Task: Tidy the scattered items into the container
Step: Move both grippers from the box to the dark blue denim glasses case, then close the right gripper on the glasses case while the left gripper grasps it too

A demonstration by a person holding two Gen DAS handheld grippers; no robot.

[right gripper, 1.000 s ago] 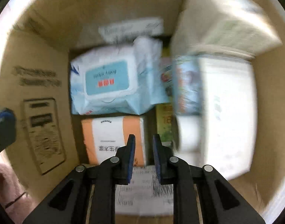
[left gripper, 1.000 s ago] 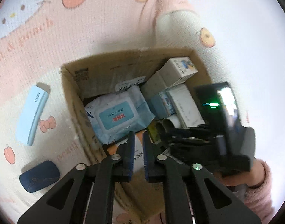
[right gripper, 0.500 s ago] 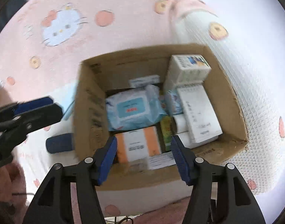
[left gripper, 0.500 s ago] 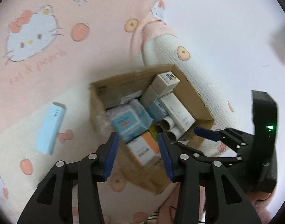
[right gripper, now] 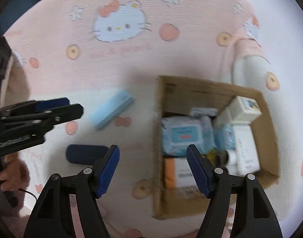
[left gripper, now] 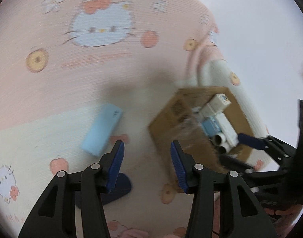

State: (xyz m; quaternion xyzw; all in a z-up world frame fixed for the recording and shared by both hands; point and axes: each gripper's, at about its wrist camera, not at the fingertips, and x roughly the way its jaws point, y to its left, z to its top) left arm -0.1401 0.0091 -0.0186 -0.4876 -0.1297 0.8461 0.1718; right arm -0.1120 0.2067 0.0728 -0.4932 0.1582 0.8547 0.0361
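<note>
left tongs [left gripper: 147,159]: opening, nothing held, aimed near navy case [right gripper: 87,154]
right tongs [right gripper: 153,167]: opening, nothing held
cardboard box [right gripper: 269,123]: nearly packed
blue box [right gripper: 112,109]: left on blanket [right gripper: 52,29]

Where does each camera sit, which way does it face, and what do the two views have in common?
Left wrist: it sits on the left claw, looks steeply down at the blanket; own open fingers show, the right claw at right.
Right wrist: it sits on the right claw, looks down over the cardboard box; own fingers show, opening and empty, the left claw and a hand at left.
Shared: box, light blue box, dark blue case.
</note>
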